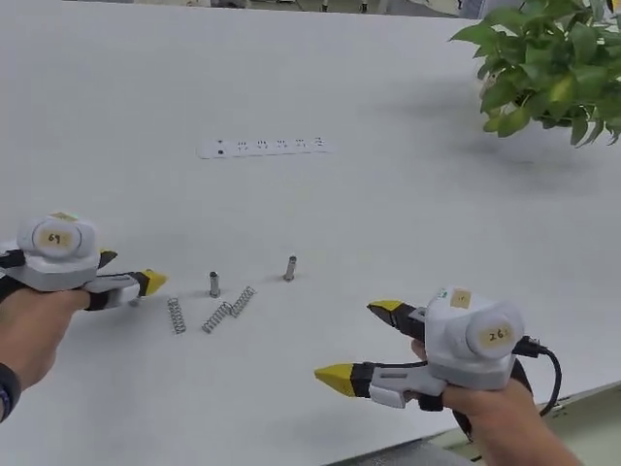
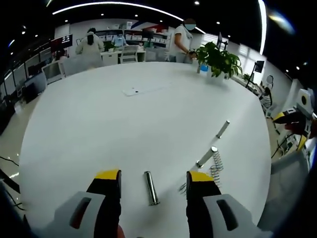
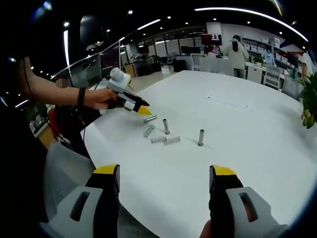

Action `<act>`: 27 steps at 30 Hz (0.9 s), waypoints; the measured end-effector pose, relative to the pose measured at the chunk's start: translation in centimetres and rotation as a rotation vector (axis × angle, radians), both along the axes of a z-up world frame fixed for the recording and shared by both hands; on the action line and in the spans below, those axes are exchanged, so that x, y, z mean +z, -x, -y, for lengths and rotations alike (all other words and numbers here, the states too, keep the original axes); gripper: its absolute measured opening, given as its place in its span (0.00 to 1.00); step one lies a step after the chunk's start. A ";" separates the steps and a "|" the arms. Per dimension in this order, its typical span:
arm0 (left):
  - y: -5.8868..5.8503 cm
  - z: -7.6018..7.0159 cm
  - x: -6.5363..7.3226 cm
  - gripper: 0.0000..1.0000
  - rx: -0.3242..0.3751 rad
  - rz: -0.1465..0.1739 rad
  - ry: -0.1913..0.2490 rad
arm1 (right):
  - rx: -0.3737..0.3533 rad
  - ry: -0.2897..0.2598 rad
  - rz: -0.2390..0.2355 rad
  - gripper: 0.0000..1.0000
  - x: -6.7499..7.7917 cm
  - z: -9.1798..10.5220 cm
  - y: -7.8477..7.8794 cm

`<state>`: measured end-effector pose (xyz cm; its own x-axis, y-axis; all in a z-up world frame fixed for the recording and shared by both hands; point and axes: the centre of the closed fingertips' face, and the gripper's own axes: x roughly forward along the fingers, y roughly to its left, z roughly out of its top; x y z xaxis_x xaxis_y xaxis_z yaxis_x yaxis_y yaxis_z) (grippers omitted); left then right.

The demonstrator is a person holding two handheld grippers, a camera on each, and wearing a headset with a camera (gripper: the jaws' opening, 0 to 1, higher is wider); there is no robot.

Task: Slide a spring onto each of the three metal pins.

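Left tool (image 2: 154,175) released, jaws straddling lying pin (image 2: 151,188), likely to stand it up. Right tool (image 3: 164,170) released, hovering clear of springs (image 3: 172,141).

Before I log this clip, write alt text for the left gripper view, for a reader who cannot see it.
A metal pin lies flat on the white table, framed between the yellow-tipped jaws of the open left gripper, touching neither. Further right, two more pins stand bare with loose springs beside them; a power strip and potted plant sit beyond.
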<state>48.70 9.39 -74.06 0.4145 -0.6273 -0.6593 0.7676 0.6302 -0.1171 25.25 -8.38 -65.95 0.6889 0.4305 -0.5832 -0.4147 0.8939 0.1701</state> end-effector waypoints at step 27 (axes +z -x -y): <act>-0.5 0.8 -3.8 0.15 0.021 -0.019 -0.105 | 0.001 0.023 -0.034 0.72 -0.5 0.2 0.0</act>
